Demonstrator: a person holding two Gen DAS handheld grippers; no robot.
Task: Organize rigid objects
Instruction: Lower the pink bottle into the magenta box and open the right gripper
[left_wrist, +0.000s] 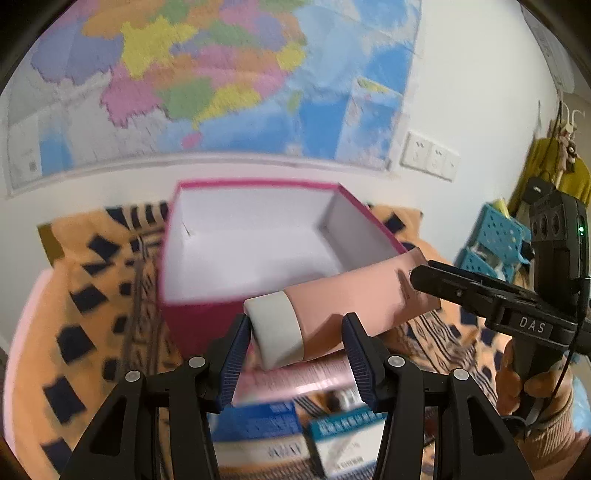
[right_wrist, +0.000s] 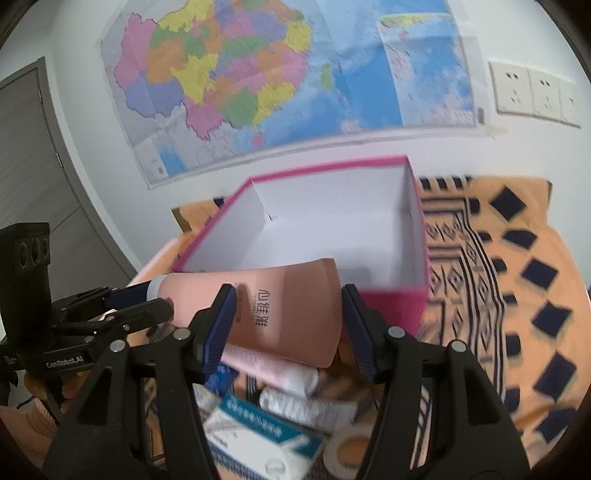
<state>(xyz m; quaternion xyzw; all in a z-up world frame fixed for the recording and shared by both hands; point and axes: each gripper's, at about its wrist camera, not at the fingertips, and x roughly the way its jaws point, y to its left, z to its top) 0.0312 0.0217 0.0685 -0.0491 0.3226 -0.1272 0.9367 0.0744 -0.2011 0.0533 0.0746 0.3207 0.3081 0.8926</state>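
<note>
Behind everything a coloured wall map (right_wrist: 280, 74) is hung on a white wall, and under it an orange patterned cloth (right_wrist: 517, 266) is spread over the counter. A pink tube (left_wrist: 347, 306) with a white cap (left_wrist: 275, 332) is carried above the cloth, just in front of an open pink box (left_wrist: 243, 251) which looks empty. The cap end is pinched by the left hand-held gripper (left_wrist: 295, 354), and the flat crimped end is pinched by the right hand-held gripper (right_wrist: 288, 325). The tube is judged to be light, smooth and a little soft in the middle, so the stiff cap and the crimp are the better places to be held. Small boxes (right_wrist: 258, 439) are seen below.
</note>
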